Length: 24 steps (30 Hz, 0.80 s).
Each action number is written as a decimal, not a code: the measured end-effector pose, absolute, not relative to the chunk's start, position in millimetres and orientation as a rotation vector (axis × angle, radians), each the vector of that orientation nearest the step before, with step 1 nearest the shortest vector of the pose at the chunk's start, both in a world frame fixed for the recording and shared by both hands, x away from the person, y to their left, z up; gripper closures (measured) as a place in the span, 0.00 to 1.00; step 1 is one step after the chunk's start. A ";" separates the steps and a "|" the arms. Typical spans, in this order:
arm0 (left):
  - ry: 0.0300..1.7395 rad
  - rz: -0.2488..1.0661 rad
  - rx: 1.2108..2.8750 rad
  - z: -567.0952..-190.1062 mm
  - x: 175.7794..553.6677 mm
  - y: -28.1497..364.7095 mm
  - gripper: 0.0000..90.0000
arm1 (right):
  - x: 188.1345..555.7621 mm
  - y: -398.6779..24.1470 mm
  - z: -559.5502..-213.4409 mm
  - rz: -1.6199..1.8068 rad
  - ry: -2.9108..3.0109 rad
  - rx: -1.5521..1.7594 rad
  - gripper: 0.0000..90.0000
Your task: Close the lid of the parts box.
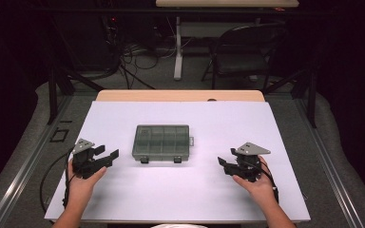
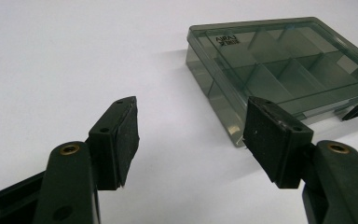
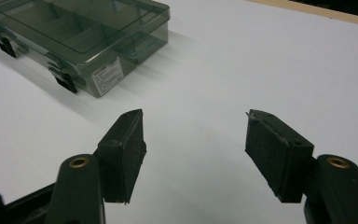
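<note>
Likely light, stiff, slick (clear plastic) organizer box (image 1: 162, 142) mid-tabletop (image 1: 275, 199) | grip short ends | left hand-held gripper (image 1: 105, 156), right hand-held gripper (image 1: 224, 163): wide, empty

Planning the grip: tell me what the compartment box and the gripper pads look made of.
Compartment box: likely hard plastic, smoky and see-through, glossy; dividers show through the lid.
Pads on the left gripper: matte black, finely textured, probably rubber or foam.

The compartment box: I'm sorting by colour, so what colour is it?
The compartment box is see-through smoky grey-green; the left gripper view shows it best.
</note>
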<state>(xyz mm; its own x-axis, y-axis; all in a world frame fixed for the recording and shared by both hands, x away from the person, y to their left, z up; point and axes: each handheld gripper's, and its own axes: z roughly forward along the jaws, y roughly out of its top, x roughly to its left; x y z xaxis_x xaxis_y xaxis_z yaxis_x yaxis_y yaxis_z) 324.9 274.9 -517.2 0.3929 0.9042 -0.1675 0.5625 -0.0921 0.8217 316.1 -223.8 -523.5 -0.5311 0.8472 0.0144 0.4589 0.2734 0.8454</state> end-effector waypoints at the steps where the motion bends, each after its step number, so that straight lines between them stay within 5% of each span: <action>1: 1.283 0.490 1.771 -518.2 323.5 276.2 0.39 | 314.9 -226.6 -524.0 1.174 2.096 1.190 0.41; 24: 1.292 0.530 1.825 -532.0 327.5 280.7 0.39 | 314.7 -239.8 -539.1 1.147 2.112 1.260 0.40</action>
